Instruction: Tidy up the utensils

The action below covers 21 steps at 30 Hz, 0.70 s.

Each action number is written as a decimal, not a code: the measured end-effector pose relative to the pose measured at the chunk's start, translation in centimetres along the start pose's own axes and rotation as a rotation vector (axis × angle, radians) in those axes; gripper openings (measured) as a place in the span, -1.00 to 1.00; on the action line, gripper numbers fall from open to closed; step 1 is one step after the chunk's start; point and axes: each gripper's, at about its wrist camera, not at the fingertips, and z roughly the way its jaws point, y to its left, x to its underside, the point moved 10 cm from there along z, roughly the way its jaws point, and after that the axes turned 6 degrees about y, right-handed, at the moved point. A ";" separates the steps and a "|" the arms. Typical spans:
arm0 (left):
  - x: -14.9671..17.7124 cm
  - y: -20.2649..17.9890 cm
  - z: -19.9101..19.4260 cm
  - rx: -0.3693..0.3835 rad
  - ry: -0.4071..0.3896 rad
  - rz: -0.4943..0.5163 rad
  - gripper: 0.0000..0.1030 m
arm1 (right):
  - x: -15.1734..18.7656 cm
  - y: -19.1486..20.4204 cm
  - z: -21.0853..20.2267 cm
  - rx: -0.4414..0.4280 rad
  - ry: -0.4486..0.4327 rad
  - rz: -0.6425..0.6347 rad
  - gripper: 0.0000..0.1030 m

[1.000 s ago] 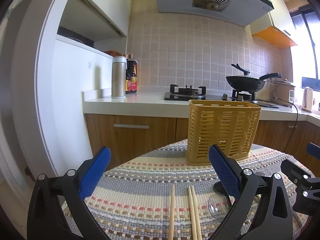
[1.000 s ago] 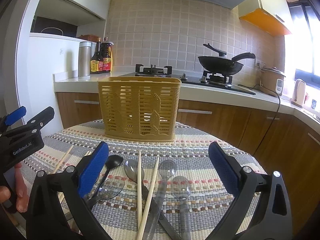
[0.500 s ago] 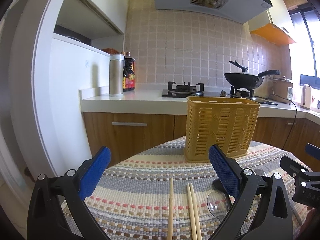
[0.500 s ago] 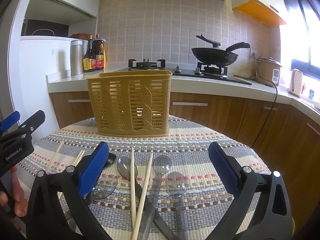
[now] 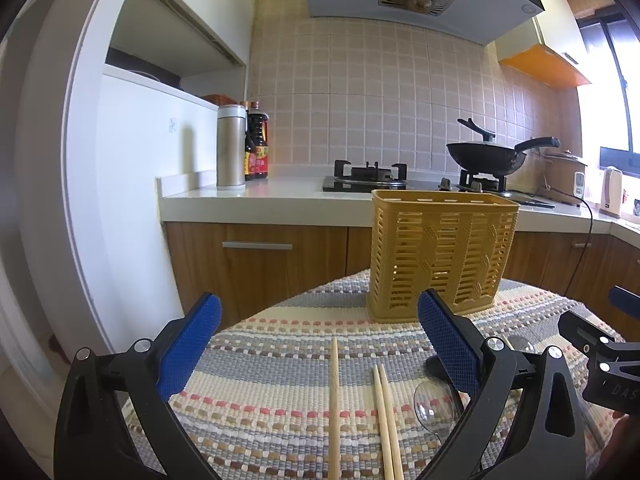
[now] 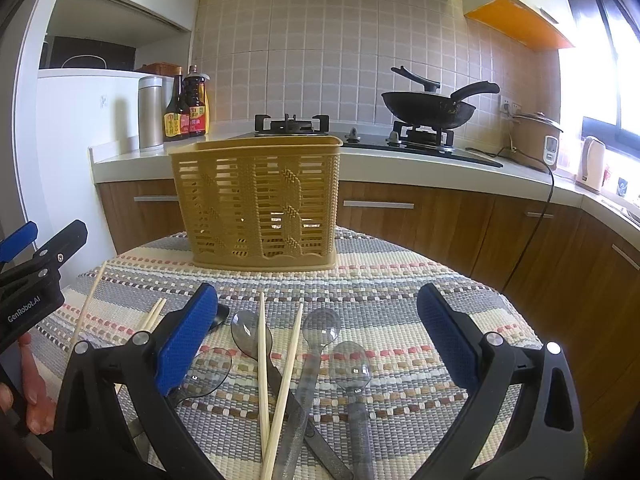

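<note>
A tan slotted utensil basket [image 5: 442, 256] stands upright at the far side of the striped table mat; it also shows in the right wrist view [image 6: 256, 204]. Wooden chopsticks [image 5: 335, 400] lie on the mat between my left gripper's [image 5: 320, 344] open, empty fingers. My right gripper [image 6: 318, 336] is open and empty above two more chopsticks [image 6: 276, 376] and several clear plastic spoons [image 6: 320, 344]. A clear spoon [image 5: 434, 404] lies by the left gripper's right finger.
The striped mat [image 6: 400, 288] covers a round table. Behind it runs a kitchen counter [image 5: 260, 196] with a steel flask [image 5: 231, 146], sauce bottles, a gas hob and a black wok [image 6: 430, 108]. The other gripper shows at each view's edge.
Both grippers have lowered and pulled back a little, so the basket sits higher in the views. Both stay open. Nothing on the mat has moved.
</note>
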 end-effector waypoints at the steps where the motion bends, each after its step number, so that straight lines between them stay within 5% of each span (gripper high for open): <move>1: 0.0 0.0 0.0 0.000 0.001 0.000 0.85 | 0.0 0.0 0.0 -0.001 0.000 0.000 0.85; 21: 0.1 0.0 0.0 -0.001 -0.001 -0.005 0.85 | 0.1 0.3 0.4 -0.007 0.011 -0.010 0.85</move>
